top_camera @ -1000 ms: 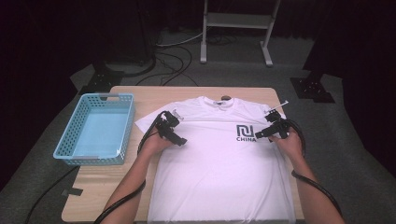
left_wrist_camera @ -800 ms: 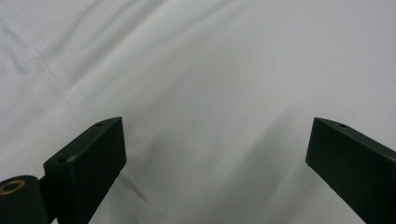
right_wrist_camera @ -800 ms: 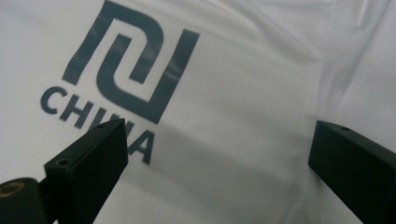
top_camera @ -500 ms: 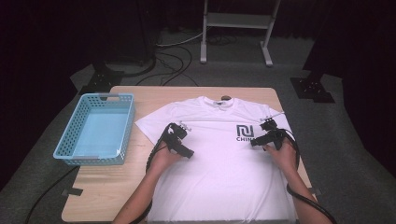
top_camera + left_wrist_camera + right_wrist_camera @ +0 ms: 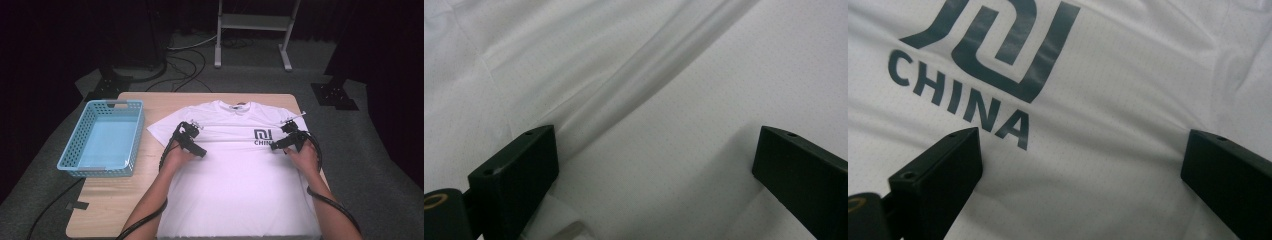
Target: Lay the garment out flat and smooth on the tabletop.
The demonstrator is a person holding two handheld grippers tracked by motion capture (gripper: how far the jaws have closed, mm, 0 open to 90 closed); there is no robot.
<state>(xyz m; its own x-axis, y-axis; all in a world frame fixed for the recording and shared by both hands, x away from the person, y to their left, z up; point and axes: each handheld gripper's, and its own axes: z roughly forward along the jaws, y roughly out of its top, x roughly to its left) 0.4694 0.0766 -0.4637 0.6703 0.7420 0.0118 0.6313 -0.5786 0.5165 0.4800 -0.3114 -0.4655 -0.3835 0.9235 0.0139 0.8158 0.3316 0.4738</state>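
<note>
A white T-shirt (image 5: 240, 175) lies spread flat on the wooden table, collar toward the far edge, with a dark logo and the word CHINA (image 5: 262, 137) on its chest. My left gripper (image 5: 201, 151) is over the shirt's left chest, jaws wide apart just above the cloth (image 5: 664, 150), where a long fold runs diagonally. My right gripper (image 5: 274, 146) sits at the right chest beside the logo. Its jaws are also spread, and the CHINA print (image 5: 963, 100) lies just ahead of them. Neither holds anything.
A light blue plastic basket (image 5: 102, 139) stands on the table's left side, with nothing in it. Bare wood (image 5: 107, 200) shows at the front left. Cables, tripod feet and a metal stand sit on the dark floor beyond the table.
Both grippers have moved inward from the shirt's shoulders toward the chest and slightly nearer to me. Both stay open.
</note>
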